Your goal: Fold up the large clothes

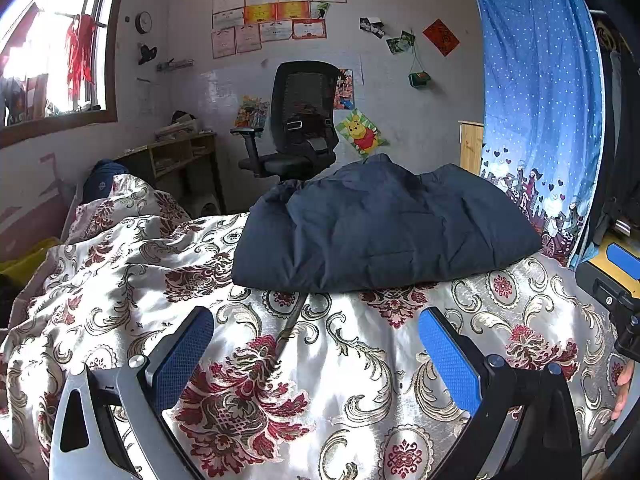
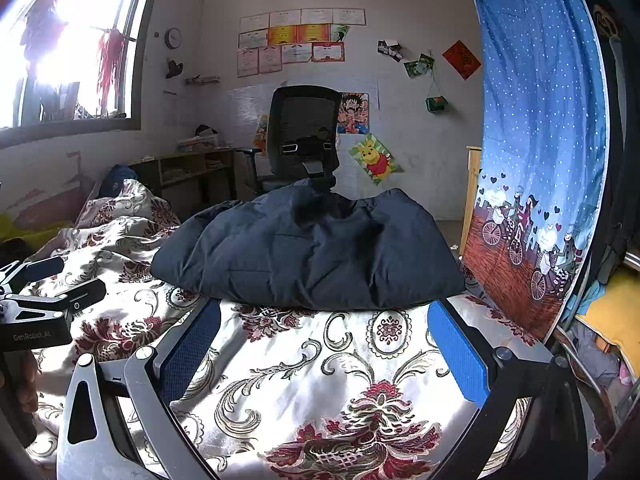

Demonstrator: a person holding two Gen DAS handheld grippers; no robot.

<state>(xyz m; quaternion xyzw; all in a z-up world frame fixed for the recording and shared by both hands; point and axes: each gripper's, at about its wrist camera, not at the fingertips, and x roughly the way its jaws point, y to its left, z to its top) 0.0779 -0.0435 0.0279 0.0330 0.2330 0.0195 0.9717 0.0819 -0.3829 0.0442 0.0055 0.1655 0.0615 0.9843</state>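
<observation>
1. The left gripper [image 1: 316,354] is wide open and holds nothing. It hangs over the flowery bedcover [image 1: 340,380], near the front edge of the dark blue puffy jacket [image 1: 384,232].
2. The jacket lies in a soft, lumpy heap on the bed, out in front of both claws. It looks folded already, I think, but still bumpy on top.
3. The right gripper [image 2: 324,350] is wide open too, with nothing in it. Its blue pads [image 2: 456,356] sit just short of the jacket's near edge.
4. To do this step well, each claw should bite one front corner, not the puffy middle. Pinch all the layers together, so none slip out.
5. Lift both sides evenly and slowly. Puffy cloth springs back, so press it flat after.
</observation>
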